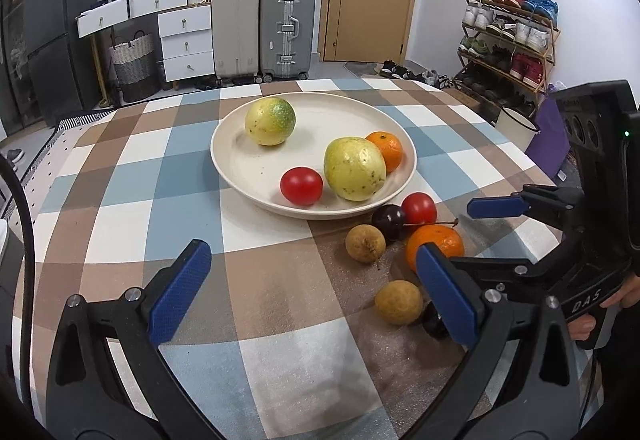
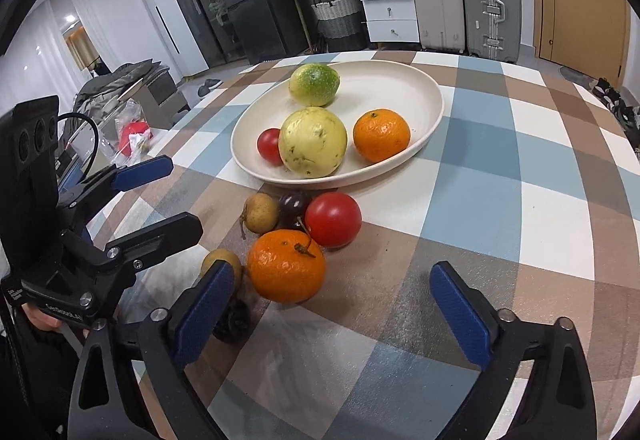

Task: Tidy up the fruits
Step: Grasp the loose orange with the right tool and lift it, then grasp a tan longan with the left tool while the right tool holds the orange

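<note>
The right gripper (image 2: 334, 314) is wide open and holds nothing; the loose orange (image 2: 286, 266) lies just ahead of its jaws, nearer the left finger. The left gripper (image 1: 314, 294) also stands open over bare worktop (image 1: 120, 207). Beyond the loose fruits, the plate (image 2: 424, 135) holds four fruits, with free checked cloth to its right.

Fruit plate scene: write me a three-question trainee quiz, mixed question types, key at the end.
1. True or false: the plate holds two tomatoes.
2. How many oranges lie off the plate on the tablecloth?
3. Which is nearest the right gripper: (a) green-yellow fruit, (b) loose orange, (c) plated tomato?

Key: 1 false, one plated, the other tomato on the cloth. 2 one. 3 b.
</note>
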Action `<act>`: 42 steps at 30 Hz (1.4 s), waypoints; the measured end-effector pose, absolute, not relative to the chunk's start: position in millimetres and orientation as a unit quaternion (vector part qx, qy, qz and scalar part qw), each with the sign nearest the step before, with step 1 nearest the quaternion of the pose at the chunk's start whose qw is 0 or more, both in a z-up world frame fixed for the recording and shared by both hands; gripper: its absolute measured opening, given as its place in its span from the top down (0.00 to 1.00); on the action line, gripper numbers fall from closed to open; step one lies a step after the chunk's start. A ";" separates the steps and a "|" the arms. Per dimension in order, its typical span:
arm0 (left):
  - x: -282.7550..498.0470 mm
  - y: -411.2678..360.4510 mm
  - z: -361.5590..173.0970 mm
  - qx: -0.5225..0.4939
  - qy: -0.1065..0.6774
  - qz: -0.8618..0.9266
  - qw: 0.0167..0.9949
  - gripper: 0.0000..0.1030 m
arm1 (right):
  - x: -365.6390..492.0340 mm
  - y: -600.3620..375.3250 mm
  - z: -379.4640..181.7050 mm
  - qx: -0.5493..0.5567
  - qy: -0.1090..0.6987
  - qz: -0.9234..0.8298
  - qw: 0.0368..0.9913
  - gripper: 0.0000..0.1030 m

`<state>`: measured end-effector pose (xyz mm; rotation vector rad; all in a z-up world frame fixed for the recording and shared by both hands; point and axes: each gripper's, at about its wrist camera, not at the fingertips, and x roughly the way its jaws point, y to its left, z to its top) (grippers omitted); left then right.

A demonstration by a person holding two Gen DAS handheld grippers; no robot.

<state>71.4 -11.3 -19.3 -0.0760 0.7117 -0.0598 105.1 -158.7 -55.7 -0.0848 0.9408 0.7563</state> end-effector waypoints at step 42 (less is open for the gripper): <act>77.7 -30.5 -38.3 -0.008 0.414 -0.080 0.907 0.16 | 97.1 -168.3 -30.3 -0.012 0.394 0.372 0.840 0.60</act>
